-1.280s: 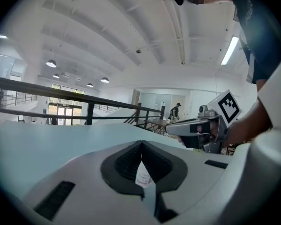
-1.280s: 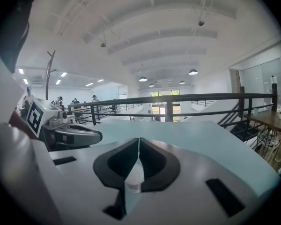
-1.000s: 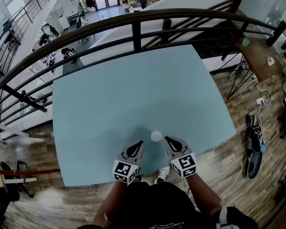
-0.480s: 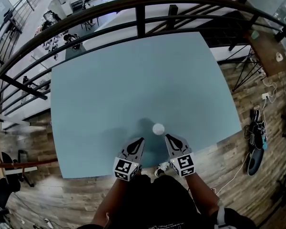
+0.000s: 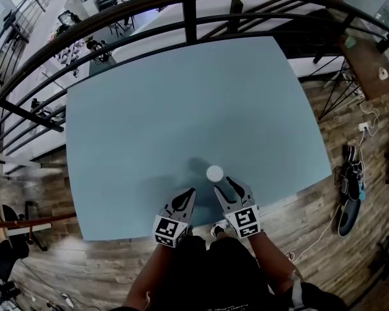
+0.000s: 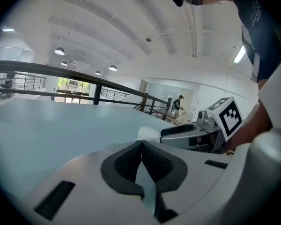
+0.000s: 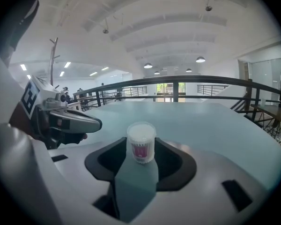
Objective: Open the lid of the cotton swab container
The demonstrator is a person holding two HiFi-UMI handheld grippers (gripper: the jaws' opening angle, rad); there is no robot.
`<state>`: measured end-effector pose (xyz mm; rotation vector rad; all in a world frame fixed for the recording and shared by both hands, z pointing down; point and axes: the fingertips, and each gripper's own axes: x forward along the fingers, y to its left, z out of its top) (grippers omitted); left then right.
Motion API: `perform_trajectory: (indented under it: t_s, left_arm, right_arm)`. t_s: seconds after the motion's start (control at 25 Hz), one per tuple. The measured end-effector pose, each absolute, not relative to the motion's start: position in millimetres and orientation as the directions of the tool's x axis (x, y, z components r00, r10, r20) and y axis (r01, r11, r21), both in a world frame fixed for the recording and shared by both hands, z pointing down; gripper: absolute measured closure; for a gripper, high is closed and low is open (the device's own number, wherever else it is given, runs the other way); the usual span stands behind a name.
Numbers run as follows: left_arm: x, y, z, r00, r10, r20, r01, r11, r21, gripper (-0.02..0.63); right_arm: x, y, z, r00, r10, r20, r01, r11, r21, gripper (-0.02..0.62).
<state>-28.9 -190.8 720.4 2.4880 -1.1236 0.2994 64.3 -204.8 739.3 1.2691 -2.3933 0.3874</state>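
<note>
1. Cotton swab container (image 7: 141,143): small round tub standing upright on the light blue table (image 5: 181,109), near the edge closest to the person.
2. Label: a pink band on the lower front of the tub; its print is too small to read.
3. Contents: the top of the tub looks white. I cannot tell lid from swabs; the lid appears to be on.
4. Right hand-held gripper (image 5: 224,185): its jaws have just been opening and now stand wide. The tub stands in line with the gap, at the fingertips, and the pads do not press on it.
5. Left hand-held gripper (image 6: 141,142): jaws closed together, with nothing between them. It sits just left of the tub and does not touch it.
6. Only other print: black-and-white square markers on each gripper's cube, with no words.
7. A dark railing (image 5: 188,18) runs behind the table's far edge.
</note>
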Motion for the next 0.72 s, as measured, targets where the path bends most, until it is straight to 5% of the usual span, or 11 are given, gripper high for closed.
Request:
perform_trajectory:
  t_s: [0.28,0.72]
  left_arm:
    - [-28.3,-194.6,724.9,0.646,-0.676,0.355,-0.763,-0.588,0.269,0.594]
    - [-33.6,-193.5,734.9,0.632,-0.684,0.366,-0.775,-0.561,0.291,0.594]
  right_arm:
    - [50.8,-212.9,757.1,-0.515,-0.69,0.508,-0.82,0.57,-0.057,0.355]
    - [39.5,-235.4,772.6,-0.493,-0.685,0.537,-0.832,0.552,-0.06,0.337]
